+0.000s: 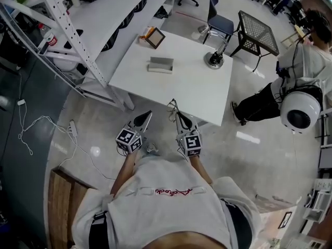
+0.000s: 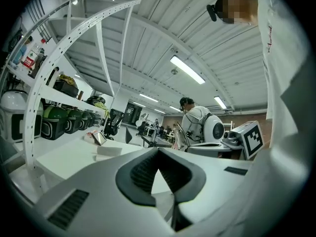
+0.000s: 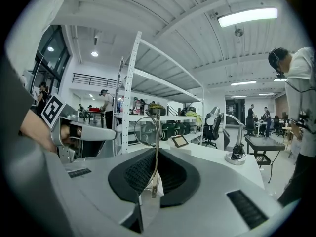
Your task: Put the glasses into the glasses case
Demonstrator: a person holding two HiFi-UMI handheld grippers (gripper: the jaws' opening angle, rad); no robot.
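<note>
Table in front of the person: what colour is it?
The table is white, clearest in the head view.

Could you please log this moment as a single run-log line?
right gripper: shut on glasses | left gripper: shut, empty | glasses case: on table

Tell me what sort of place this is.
Probably a lab or workshop hall. It has tall perforated metal shelving loaded with gear, a white work table, an office chair on a hard polished floor, and a strip light overhead.

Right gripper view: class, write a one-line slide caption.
Right gripper clamps thin wire-framed clear-lens glasses upright, facing the white table.
</note>
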